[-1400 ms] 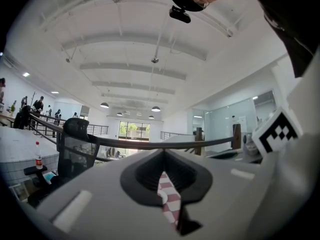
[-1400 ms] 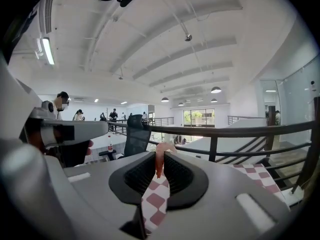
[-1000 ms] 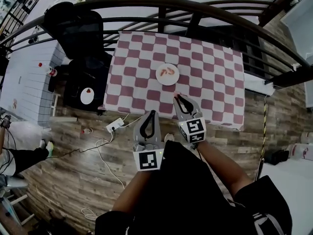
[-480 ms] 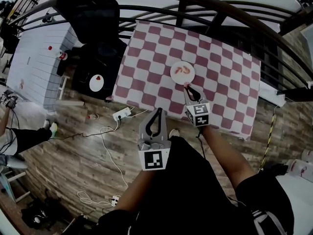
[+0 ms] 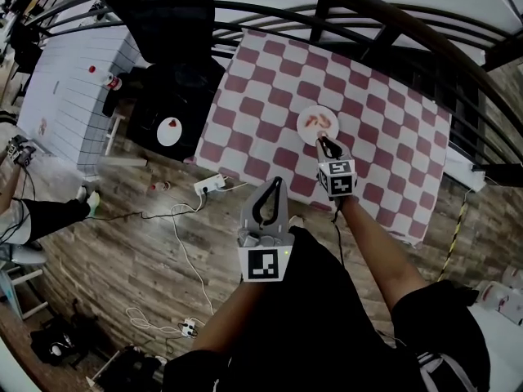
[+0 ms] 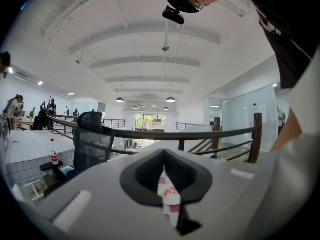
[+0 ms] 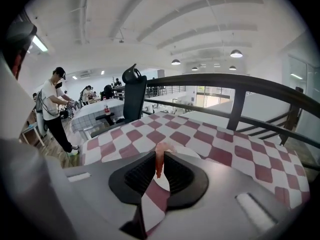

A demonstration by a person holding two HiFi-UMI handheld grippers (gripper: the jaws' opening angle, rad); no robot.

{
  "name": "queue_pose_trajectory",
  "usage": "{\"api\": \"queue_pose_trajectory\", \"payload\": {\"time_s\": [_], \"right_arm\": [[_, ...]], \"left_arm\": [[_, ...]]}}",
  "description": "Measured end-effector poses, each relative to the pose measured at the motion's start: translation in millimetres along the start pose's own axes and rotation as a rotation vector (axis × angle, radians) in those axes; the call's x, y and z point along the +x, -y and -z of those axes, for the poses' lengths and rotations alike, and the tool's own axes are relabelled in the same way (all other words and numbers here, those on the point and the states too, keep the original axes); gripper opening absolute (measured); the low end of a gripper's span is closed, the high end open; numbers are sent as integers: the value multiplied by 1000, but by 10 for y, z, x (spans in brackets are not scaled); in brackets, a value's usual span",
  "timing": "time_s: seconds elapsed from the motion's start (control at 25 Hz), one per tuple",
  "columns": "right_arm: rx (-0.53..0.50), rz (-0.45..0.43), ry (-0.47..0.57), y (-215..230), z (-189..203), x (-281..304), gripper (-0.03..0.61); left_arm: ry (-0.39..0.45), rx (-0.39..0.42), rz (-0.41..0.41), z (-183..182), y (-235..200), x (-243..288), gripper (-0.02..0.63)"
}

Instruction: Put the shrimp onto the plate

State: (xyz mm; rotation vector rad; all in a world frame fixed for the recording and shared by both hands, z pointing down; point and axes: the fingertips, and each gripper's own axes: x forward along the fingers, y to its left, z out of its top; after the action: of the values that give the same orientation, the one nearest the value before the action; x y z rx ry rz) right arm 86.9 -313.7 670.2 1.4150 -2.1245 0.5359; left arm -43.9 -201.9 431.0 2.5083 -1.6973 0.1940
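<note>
Shrimp (image 7: 159,158) is clamped in your right gripper (image 5: 325,144), poised over the near rim of the plate (image 5: 304,130) for release; your left gripper (image 5: 274,186), jaws together and empty, waits clear.

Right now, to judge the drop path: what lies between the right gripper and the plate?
Only the shrimp that the right gripper pinches; the plate shows just beyond it in the right gripper view.
</note>
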Motion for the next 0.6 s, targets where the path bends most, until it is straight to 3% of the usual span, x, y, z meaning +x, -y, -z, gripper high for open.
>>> {"api": "queue_pose_trajectory", "payload": {"time_s": [0.32,0.6], "right_arm": [[-41,-34,-84,58,242,397,51],[-27,-32,-142,120,397,629,52]], "left_arm": [[-39,23,23,123,80,159,9],[-36,-27,-16,206,29,86,9]]}}
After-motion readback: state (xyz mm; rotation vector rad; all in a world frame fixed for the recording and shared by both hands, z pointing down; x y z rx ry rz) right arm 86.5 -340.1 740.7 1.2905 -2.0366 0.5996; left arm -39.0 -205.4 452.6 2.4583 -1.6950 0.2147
